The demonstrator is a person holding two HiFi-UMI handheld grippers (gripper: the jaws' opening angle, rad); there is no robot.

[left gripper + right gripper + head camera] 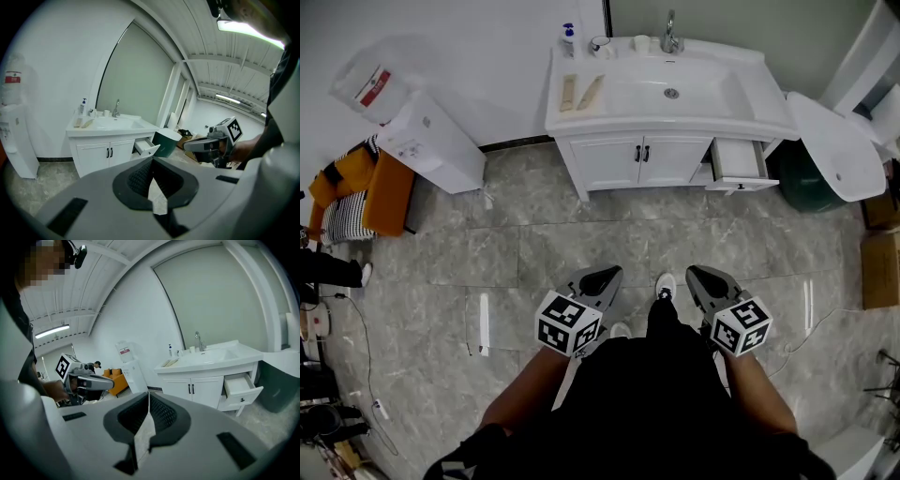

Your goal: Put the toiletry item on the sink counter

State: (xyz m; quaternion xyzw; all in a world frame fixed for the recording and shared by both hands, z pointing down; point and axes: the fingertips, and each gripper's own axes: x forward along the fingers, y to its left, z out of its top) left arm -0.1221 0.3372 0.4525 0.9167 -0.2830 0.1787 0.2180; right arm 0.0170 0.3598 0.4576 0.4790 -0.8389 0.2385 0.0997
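Note:
The white sink counter (581,117) stands at the far side of the tiled floor, with a faucet (671,36), a blue-capped bottle (569,37), a cup (600,44) and two beige items (579,93) on it. My left gripper (600,278) and right gripper (705,277) hover side by side over the floor, well short of the counter. Both are shut with nothing between the jaws. The left gripper view shows its own gripper (152,162) aimed at the counter (108,129). The right gripper (148,398) faces the counter (211,359) too.
A drawer (738,161) stands pulled out at the vanity's right. A green bin with a white lid (834,145) sits beside it. A water dispenser (427,131) and an orange chair (356,187) are at the left, a cardboard box (881,270) at the right.

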